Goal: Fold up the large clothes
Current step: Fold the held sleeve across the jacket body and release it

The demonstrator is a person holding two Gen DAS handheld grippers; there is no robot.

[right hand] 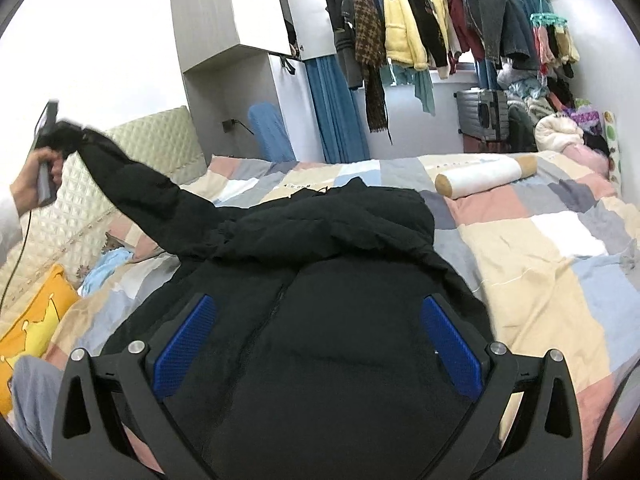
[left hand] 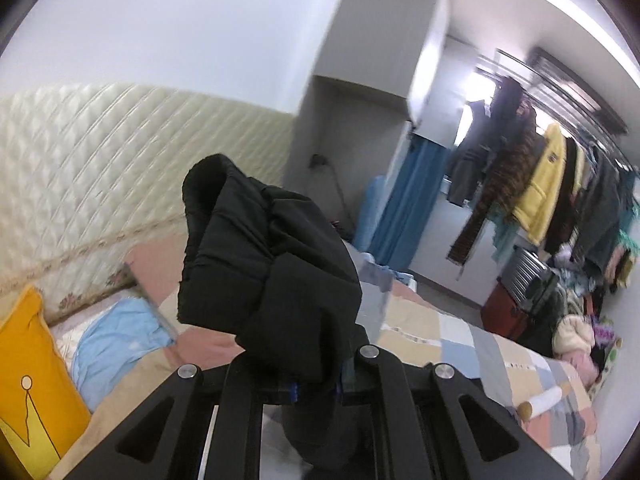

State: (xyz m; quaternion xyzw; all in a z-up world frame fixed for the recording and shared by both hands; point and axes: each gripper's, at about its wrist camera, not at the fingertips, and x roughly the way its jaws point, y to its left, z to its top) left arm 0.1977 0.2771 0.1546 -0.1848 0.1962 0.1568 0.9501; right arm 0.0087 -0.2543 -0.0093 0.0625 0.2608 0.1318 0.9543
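Your left gripper [left hand: 316,390] is clamped on the bunched cuff of the black padded jacket's sleeve [left hand: 264,256], which fills the centre of the left wrist view and hides the fingertips. From the right wrist view, that same gripper [right hand: 48,136] shows at the far left edge, raised in your hand [right hand: 30,184], with the sleeve [right hand: 140,196] stretched from it down to the jacket body. Your right gripper [right hand: 316,332] stands wide apart, its blue ribbed pads [right hand: 186,344] on either side of the jacket's front, pressing on nothing. The black padded jacket [right hand: 320,264] lies spread across the patchwork quilt [right hand: 540,240] on the bed, filling the lower middle of the frame, zip running down its centre. A white bolster cushion with tan ends [right hand: 486,174] rests on the quilt to the upper right, apart from the jacket. A yellow cushion [right hand: 36,320] sits at the lower left, and a rail of hanging clothes [right hand: 440,20] crosses the top.
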